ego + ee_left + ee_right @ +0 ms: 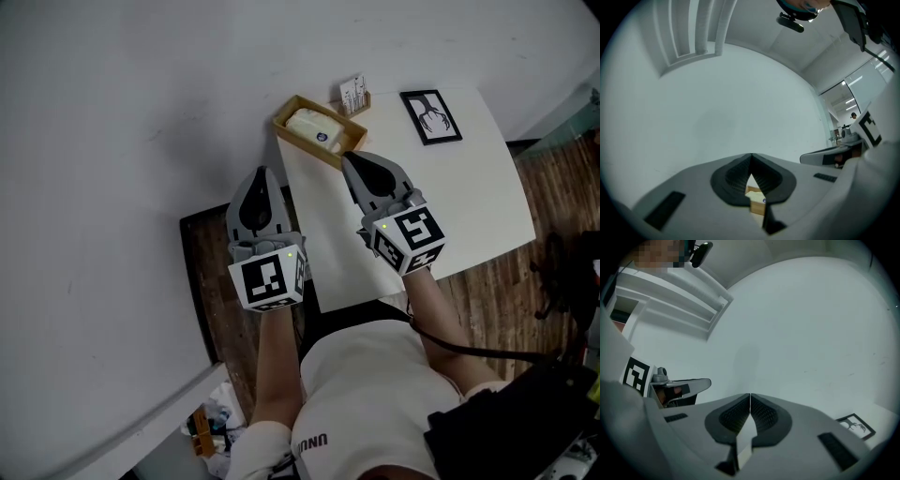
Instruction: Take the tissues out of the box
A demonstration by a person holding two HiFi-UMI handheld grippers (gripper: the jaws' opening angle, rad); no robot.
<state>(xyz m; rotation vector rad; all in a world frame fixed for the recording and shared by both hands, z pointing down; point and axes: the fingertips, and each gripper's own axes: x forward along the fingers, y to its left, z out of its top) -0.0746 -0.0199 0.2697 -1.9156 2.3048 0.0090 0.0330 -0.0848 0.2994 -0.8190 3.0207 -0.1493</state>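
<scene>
At 12 o'clock in the head view, on the far left corner of the white rectangular worktop [469,187], sits the open light-wood tissue box [319,129] with a white pack of tissues lying in it. A small card holder [354,94] stands at the box's 1 o'clock, and a black-framed picture [430,116] lies flat at its 3 o'clock.

The right claw [349,157] points at the box from its 5 o'clock, with its tip just short of the near edge. The left claw [263,172] is off the worktop's left edge, at the box's 7 o'clock.

Only the left gripper view catches the box [754,199], through the slit under the left claw [751,157], whose tips meet on nothing.

The right gripper view misses the box but shows the framed picture [855,423] at 4 o'clock. The right claw [750,395] is likewise closed and empty.
</scene>
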